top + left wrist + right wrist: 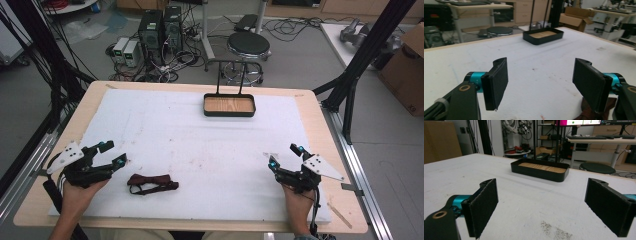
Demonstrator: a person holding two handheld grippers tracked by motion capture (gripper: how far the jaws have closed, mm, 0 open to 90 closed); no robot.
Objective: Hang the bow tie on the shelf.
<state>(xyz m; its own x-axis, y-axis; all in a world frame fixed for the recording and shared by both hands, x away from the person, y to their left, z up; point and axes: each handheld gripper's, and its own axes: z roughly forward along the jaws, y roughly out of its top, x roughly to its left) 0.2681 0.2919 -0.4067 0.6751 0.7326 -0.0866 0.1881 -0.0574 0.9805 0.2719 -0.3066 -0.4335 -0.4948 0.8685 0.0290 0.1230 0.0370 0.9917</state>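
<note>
1. Left gripper: held at approx. 8 o'clock of the table, jaws spread wide, nothing between them. In the left gripper view the pads are seen well apart, w/ bare white mat in the gap.
2. Right gripper: at approx. 4 o'clock, likewise released and empty; pads wide apart in the right gripper view.
3. Bow tie: dark red, lying flat on the mat at approx. 7 o'clock, just beside the left gripper on its inner side, not touched. A corner of it is seen under the far jaw in the left gripper view.
4. Tray: black, wood-lined, w/ upright stand, at 12 o'clock, well apart from both grippers. Nothing is seen lying in it.
5. Step judged in hand: pickup of the bow tie by the left gripper; not yet begun.
6. Recommended: gripper to be turned toward 3 o'clock and lowered so the centre knot sits between the pads; closing across the knot, not a wing or the strap, is advised, as soft fabric is likely to slip or trail.
7. Risk noted: loose strap may snag or drag on the mat if lifted low.
</note>
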